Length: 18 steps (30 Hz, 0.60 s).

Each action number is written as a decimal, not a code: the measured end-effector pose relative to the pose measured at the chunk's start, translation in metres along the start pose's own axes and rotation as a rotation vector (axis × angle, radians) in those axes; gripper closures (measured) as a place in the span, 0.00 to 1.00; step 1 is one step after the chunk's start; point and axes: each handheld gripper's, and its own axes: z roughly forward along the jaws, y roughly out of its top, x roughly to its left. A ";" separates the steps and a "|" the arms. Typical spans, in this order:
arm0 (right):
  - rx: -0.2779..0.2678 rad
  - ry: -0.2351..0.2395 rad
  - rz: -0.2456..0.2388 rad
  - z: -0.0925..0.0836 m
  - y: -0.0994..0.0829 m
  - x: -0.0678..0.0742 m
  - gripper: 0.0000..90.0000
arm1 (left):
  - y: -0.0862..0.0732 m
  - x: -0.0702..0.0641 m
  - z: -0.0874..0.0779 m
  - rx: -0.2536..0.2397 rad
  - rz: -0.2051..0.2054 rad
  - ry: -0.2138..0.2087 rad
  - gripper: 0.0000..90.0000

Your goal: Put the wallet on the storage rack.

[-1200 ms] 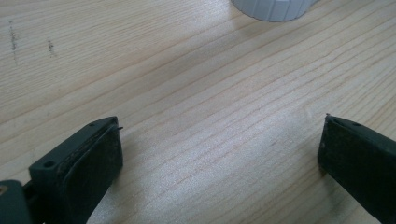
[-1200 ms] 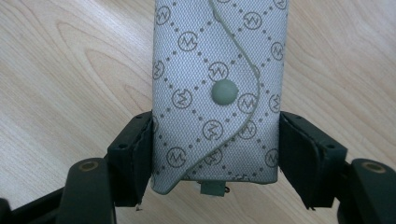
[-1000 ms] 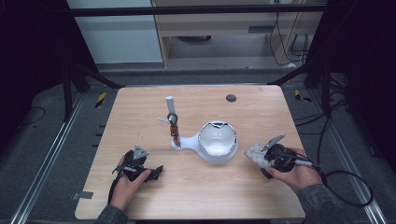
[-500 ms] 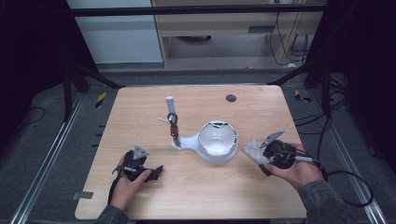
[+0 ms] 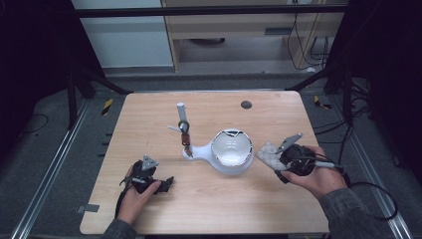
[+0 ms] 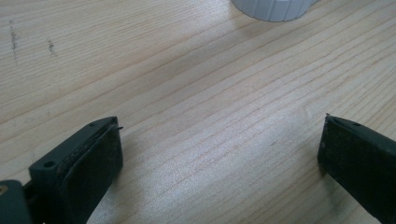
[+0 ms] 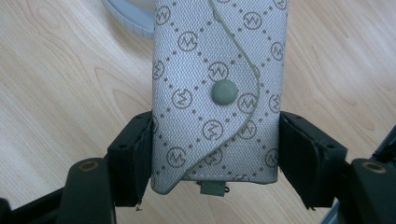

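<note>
Pouch [image 7: 215, 93] pickup is looking done: the right tool [image 5: 278, 158] is clamping the patterned pouch at three o'clock of the white bowl [image 5: 230, 155], just off the tabletop [image 5: 209, 209]. Dropping it in remains. Left tool [image 6: 219, 154] is gaping wide, idling at seven o'clock.

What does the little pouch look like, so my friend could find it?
Look right of the white bowl on the wooden table. The right gripper clamps a small grey fabric pouch, patterned with dotted diamonds and circled logos, its curved flap fastened by one round snap.
</note>
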 end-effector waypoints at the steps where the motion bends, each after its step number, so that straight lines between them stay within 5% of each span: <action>1: 0.000 -0.003 -0.003 -0.001 0.001 0.000 0.35 | 0.000 0.000 0.000 0.000 0.000 0.000 0.00; 18: -0.016 -0.015 -0.050 -0.015 0.020 0.003 0.35 | 0.000 0.000 0.000 0.000 0.001 0.001 0.00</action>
